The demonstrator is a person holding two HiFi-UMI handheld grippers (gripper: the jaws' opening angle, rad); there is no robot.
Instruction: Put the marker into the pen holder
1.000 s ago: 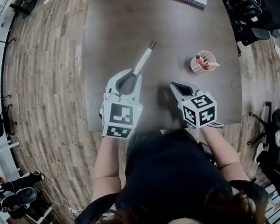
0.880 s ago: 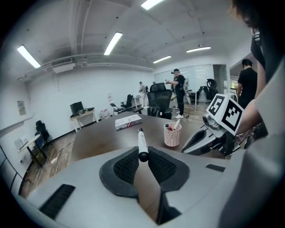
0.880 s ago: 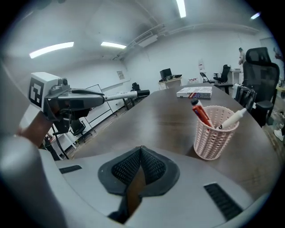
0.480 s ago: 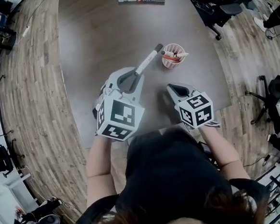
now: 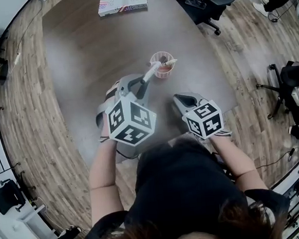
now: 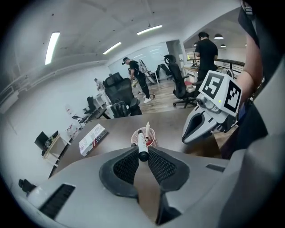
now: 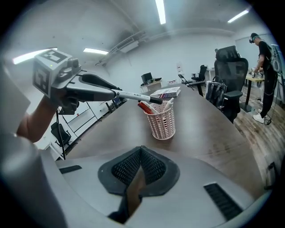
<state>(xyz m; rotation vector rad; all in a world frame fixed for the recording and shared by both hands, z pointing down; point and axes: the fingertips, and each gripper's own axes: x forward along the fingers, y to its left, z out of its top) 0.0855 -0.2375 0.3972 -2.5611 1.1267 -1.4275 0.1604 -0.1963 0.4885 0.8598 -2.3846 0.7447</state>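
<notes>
Over the bench (image 5: 93, 54), just your side of the pen holder (image 5: 164, 74), your left gripper (image 5: 138, 86) has its jaws clamped on the marker (image 5: 151, 72), pinching it near the rear end so the rest of the barrel sticks out ahead. The right gripper view shows the marker lying almost level in the air, its dark front end reaching over the holder's mouth, above a red pen (image 7: 145, 107) and a white one (image 7: 169, 103) already standing inside. So the pickup and the carry look done. What's left, by my reading, is to tip the marker nose-down, lower it into the holder and let go.

Your right gripper (image 5: 179, 98) hangs near the bench edge, off to the side, jaws pressed together with nothing between them.

Some things you can't settle from here. Whether the marker's tip touches the red pen or sits just above it isn't clear. The left gripper view looks straight down the barrel, so depth to the rim is hard to judge. The head view is soft around the holder, and your body hides the near edge of the bench.
</notes>
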